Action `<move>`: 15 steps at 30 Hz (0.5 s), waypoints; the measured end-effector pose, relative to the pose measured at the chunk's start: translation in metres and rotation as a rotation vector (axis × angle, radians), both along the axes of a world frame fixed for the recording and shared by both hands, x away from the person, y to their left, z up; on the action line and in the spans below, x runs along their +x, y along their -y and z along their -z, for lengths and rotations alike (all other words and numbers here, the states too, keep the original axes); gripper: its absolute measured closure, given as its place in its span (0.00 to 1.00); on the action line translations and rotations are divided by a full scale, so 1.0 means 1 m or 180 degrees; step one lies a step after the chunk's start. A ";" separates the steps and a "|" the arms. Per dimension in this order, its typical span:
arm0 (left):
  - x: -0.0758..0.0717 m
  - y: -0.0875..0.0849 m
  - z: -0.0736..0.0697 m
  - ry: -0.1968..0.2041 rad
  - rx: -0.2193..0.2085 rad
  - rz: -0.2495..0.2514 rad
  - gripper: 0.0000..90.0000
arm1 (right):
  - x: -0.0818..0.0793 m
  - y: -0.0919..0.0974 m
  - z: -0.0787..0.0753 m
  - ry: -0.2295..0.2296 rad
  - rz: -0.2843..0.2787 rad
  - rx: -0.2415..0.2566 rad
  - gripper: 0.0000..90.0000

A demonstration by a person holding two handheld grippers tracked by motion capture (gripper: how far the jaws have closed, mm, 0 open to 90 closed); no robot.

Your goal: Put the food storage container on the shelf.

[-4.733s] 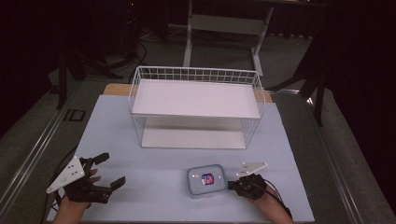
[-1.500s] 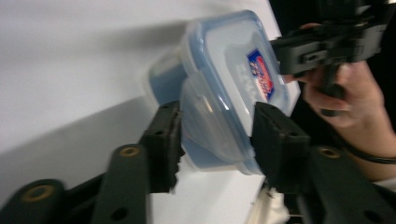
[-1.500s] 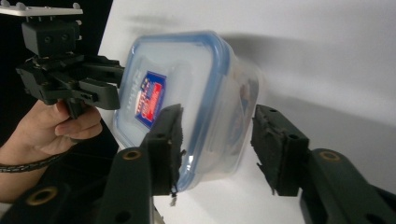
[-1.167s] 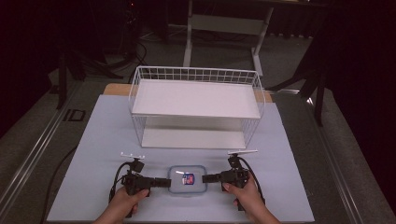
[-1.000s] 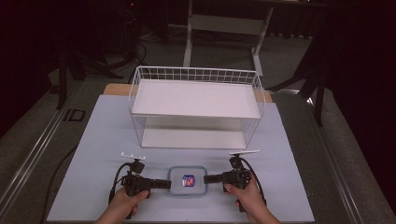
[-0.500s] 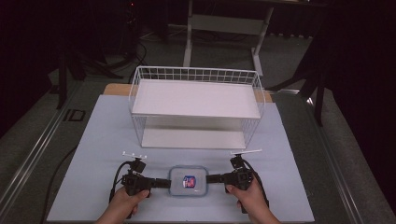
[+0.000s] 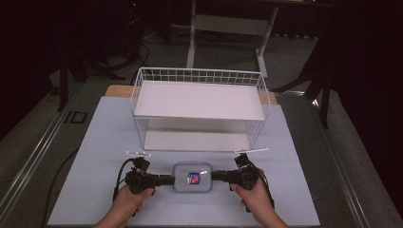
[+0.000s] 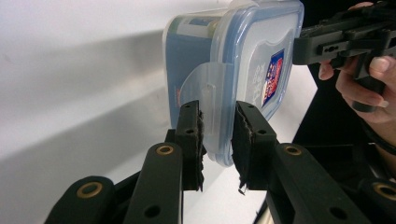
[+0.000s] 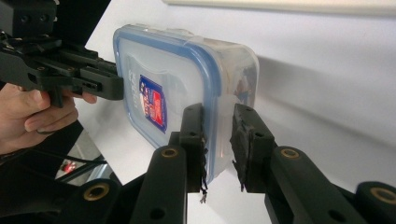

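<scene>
At six o'clock on the white table (image 7: 95,156), both grippers clamp the clear blue-rimmed plastic lidded box (image 7: 192,177): left gripper (image 7: 167,179), jaws just closing, on its nine o'clock latch, right gripper (image 7: 215,176) at three; contents obscured.

Both grippers were black: the left gripper (image 7: 167,179) and right gripper (image 7: 216,176) each had a chunky pistol-style body gripped by a bare hand, with no sleeve on either forearm. A black cable (image 7: 121,172) looped from the left body toward 9 o'clock, and a thin white bar (image 7: 138,154) stood at 12 o'clock above it, a like one above the right. Up close, each jaw was a flat black link with brass-ringed pivot holes (image 8: 164,150), ending in a rectangular pad (image 8: 191,135) whose rubber facing was frayed at its lower edge.
</scene>
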State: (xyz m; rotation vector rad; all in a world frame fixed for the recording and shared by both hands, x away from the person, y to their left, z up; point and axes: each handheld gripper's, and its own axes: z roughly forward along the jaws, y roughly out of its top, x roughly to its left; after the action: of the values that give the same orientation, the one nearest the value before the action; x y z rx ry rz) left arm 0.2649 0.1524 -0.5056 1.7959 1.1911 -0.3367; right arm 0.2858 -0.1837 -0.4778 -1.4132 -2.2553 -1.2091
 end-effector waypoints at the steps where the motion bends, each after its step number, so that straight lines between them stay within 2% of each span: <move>1: 0.001 0.000 -0.001 0.0020 -0.0012 -0.0020 0.82 | 0.000 0.000 -0.002 0.0028 0.0010 0.0005 0.83; 8: 0.010 0.004 -0.007 0.0256 0.0011 -0.0035 0.83 | 0.006 0.002 -0.009 0.0169 0.0072 -0.0002 0.83; 15: 0.018 0.003 -0.005 0.0375 -0.0023 -0.0105 0.83 | 0.013 0.001 -0.011 0.0277 0.0110 -0.0020 0.83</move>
State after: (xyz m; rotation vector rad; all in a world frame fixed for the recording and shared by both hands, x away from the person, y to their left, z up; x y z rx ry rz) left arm 0.2834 0.1490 -0.5006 1.7630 1.1339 -0.2128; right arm 0.2987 -0.1850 -0.4673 -1.4341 -2.3026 -1.2993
